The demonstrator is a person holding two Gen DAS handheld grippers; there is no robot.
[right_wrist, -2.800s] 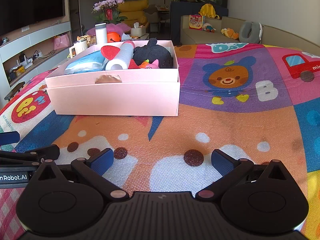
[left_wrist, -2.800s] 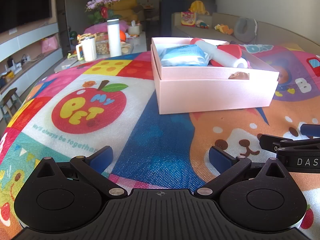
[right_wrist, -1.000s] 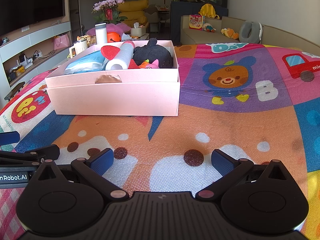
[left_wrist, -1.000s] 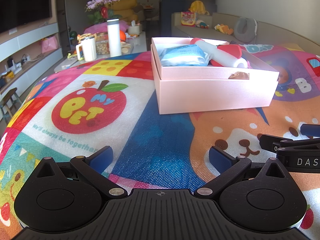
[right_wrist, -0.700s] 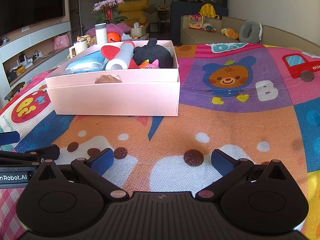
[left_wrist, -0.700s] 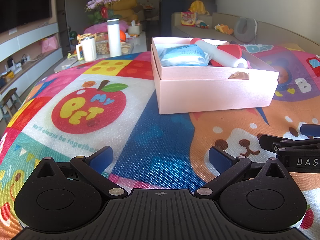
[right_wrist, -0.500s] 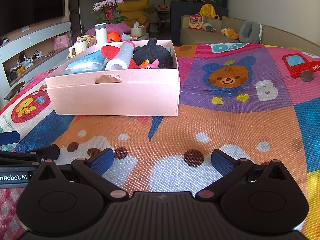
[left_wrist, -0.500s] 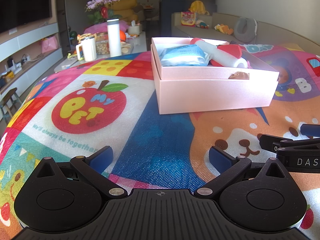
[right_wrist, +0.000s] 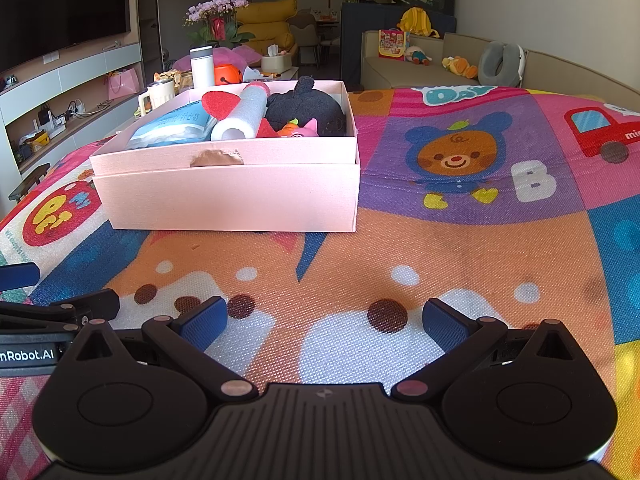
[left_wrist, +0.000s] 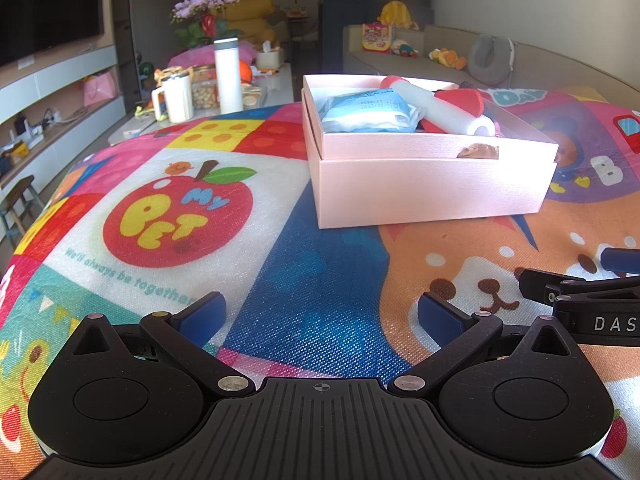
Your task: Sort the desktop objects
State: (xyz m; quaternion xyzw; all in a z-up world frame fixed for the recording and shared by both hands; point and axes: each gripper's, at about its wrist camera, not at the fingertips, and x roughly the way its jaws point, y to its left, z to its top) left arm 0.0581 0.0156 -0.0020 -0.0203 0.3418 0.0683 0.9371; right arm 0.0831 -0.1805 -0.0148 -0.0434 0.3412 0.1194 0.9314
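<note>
Blue pads, left tongs [left_wrist: 321, 314]: jaws spread wide, nothing between them; low over the mat, pads [left_wrist: 203, 312] above the blue patch.
Right tongs [right_wrist: 325, 320]: likewise spread wide and empty, blue pads [right_wrist: 444, 325] over white and brown spots of the print.
Side by side: right tongs also show at the right edge of the left wrist view [left_wrist: 580, 292]; left tongs at the left edge of the right wrist view [right_wrist: 56, 312]. Near each other, not touching as far as I can tell.
Desk cover: cartoon play mat [right_wrist: 460, 248], bright patchwork; red apple print [left_wrist: 176, 220] lettered "MY PET", bear print [right_wrist: 452, 156], letter B, red car at far right.
Pink box [right_wrist: 228, 192]: open-topped, standing on the mat ahead of both tongs, well apart from them; brownish thumb notch in the near wall.
Box contents: blue wet-wipe pack [right_wrist: 172, 126] at the left; white foam roll [right_wrist: 242, 114] beside it, lying lengthways; red felt piece [right_wrist: 218, 102] leaning on the roll; black plush toy [right_wrist: 306, 110] at the right; small pink-and-orange toy [right_wrist: 298, 128] in front of the plush.
Beyond the mat: low table with white tumbler [left_wrist: 228, 70], white mug [left_wrist: 176, 98], orange pumpkin pail [right_wrist: 228, 75].
Background: beige sofa [right_wrist: 420, 66] with grey neck pillow [right_wrist: 500, 62]; purple flowers [right_wrist: 218, 4]; dark TV screen [right_wrist: 60, 8] on the left wall.
</note>
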